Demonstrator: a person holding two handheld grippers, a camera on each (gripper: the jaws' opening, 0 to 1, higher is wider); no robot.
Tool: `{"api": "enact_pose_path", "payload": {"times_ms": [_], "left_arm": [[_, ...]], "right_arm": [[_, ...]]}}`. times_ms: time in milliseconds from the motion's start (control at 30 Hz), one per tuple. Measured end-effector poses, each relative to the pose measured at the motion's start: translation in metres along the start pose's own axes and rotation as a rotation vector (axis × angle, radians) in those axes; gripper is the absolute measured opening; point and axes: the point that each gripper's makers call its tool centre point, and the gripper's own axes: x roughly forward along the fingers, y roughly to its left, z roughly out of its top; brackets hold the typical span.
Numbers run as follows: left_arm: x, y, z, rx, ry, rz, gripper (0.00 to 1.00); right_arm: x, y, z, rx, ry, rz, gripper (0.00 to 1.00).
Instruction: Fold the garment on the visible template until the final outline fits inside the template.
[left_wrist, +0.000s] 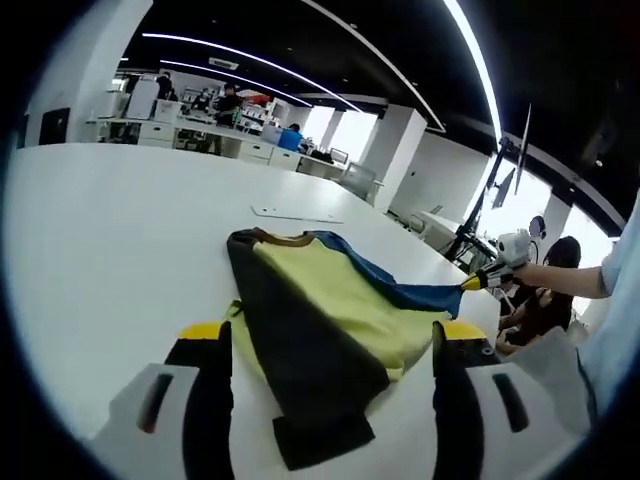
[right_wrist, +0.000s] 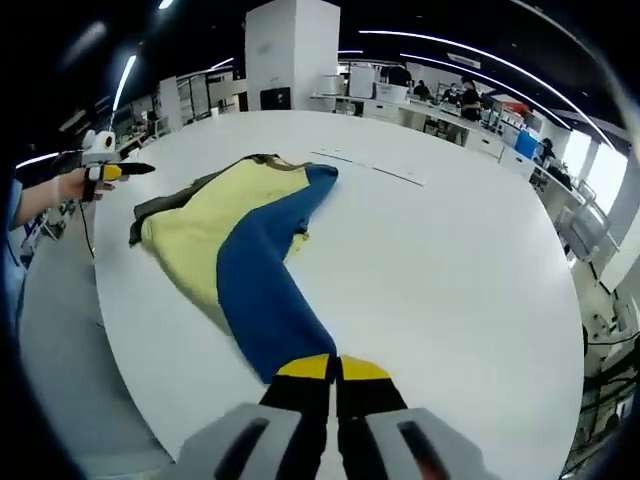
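Right hand-held gripper (right_wrist: 335, 372): jaws together, clamped on the cuff end of the blue sleeve (right_wrist: 262, 290), which runs away across the white counter (right_wrist: 460, 260) to the yellow sweatshirt (right_wrist: 215, 215) lying crumpled flat. Left hand-held gripper (left_wrist: 330, 345): jaws apart, nothing between them, poised just short of the sweatshirt's dark sleeve (left_wrist: 300, 370). Beyond the garment, a thin pale template strip (right_wrist: 372, 168) lies on the counter; office desks (left_wrist: 190, 130) farther back.
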Motion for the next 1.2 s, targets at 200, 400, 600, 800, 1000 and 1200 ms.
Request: {"api": "enact_pose_path", "payload": {"times_ms": [200,400,600,800,1000,1200], "left_arm": [[0.004,0.004,0.000,-0.008,0.004,0.007,0.79],[0.007,0.008,0.001,-0.017,0.001,0.013,0.79],[0.010,0.009,0.006,-0.018,0.003,0.012,0.79],[0.013,0.012,0.010,-0.024,0.006,0.014,0.79],[0.013,0.016,0.010,-0.026,0.015,0.021,0.79],[0.013,0.022,0.008,-0.033,0.025,0.035,0.79]], "right_arm": [[-0.008,-0.038,0.000,-0.006,0.032,-0.059,0.00],[-0.009,-0.074,-0.003,-0.011,0.077,-0.116,0.00],[-0.003,-0.108,-0.007,-0.009,0.132,-0.154,0.00],[0.013,-0.141,-0.007,-0.018,0.175,-0.182,0.00],[0.033,-0.166,-0.011,-0.019,0.227,-0.196,0.00],[0.045,-0.197,-0.011,0.011,0.254,-0.231,0.00]]}}
